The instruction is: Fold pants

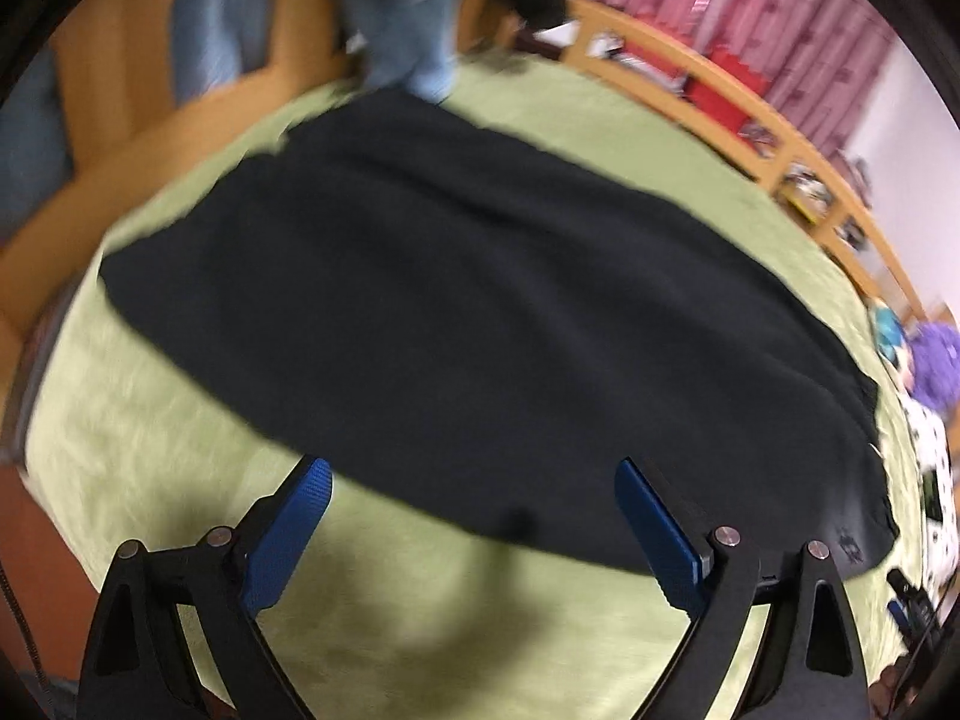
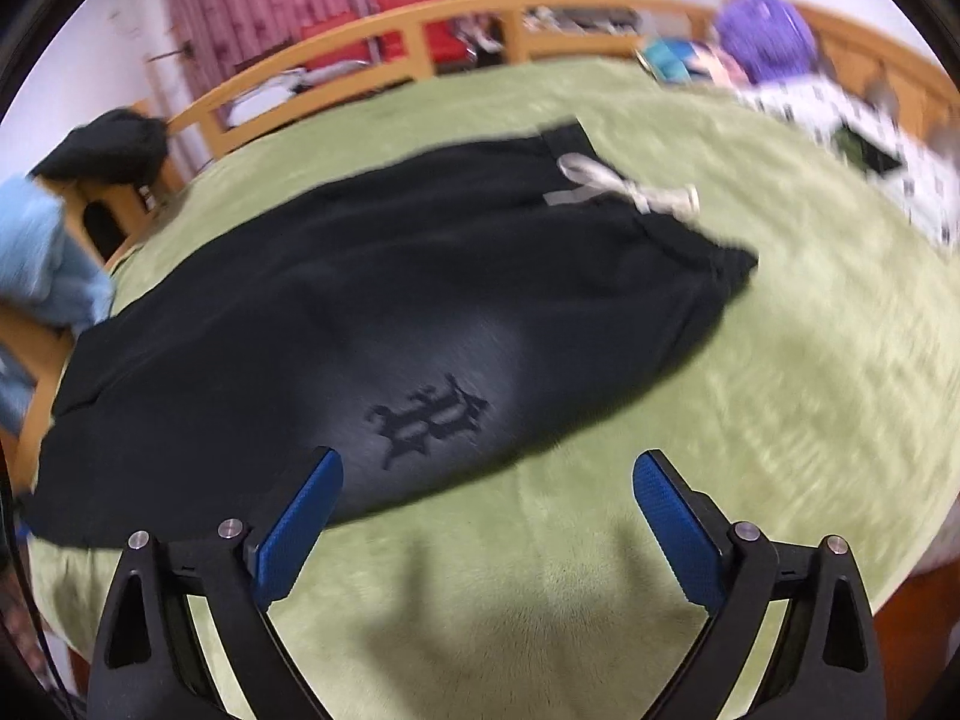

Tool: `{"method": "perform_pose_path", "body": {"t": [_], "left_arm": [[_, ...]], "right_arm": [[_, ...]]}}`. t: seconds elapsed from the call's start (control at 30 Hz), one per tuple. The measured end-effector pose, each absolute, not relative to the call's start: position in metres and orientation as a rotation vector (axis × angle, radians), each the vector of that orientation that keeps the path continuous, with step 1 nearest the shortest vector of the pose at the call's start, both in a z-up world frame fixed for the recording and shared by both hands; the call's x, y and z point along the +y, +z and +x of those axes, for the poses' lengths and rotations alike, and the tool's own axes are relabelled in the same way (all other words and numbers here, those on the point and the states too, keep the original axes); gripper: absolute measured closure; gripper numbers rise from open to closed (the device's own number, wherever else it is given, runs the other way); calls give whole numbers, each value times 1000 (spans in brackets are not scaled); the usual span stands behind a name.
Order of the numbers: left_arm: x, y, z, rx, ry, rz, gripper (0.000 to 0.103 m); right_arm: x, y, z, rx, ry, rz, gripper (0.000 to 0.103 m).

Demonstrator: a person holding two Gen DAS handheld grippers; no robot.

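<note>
The soft black cloth pants (image 2: 372,324) lay flat on the fuzzy green blanket (image 2: 720,420), just ahead of both grippers. A dark letter mark (image 2: 429,420) sat near the right gripper (image 2: 487,468), and a white string (image 2: 624,186) lay at the far waist end. The pants stretched long from left to right. The left gripper (image 1: 474,474) and the right one were both wide open, holding nothing.

Green fuzzy bed cover (image 2: 660,360) bordered by wooden rail (image 2: 420,30); pink curtains (image 2: 252,0), purple plush (image 2: 765,39) seen behind.
</note>
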State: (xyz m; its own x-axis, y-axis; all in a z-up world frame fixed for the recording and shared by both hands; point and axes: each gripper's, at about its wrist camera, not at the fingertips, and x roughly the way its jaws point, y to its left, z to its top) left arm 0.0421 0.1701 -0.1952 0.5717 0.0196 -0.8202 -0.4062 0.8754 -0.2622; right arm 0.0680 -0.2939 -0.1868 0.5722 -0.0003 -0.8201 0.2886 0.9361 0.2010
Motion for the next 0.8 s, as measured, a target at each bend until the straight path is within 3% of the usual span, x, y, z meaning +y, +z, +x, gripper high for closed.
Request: {"method": "perform_pose_path", "body": {"t": [0.37,0.4,0.43,0.47,0.5,0.53,0.57,0.63,0.8], "left_arm": [[197,-242,68,933,345,-575,10],[195,-243,74,944,350,-554,14],[193,-243,77,953,354,-538,31],[191,-243,79,960,366,-519,50],[192,-242,81,966,383,-503,57],[193,-241,83,973,383,-502,76],[196,-239,84,979,373,-513,86],[202,-229,86,973,340,-552,91],[205,-154,101,962,240,-514,92]], "right_arm": [[-312,-246,102,997,-207,501,9],[-312,-250,104,988,-223,504,10],[-310,-250,107,982,-236,494,11],[-306,-248,110,978,-253,466,14],[-302,-245,114,977,-248,449,30],[-296,-243,118,976,-216,443,53],[-291,-242,121,978,-202,445,61],[-288,-238,127,967,-202,440,83],[-283,-197,131,925,-179,456,91]]}}
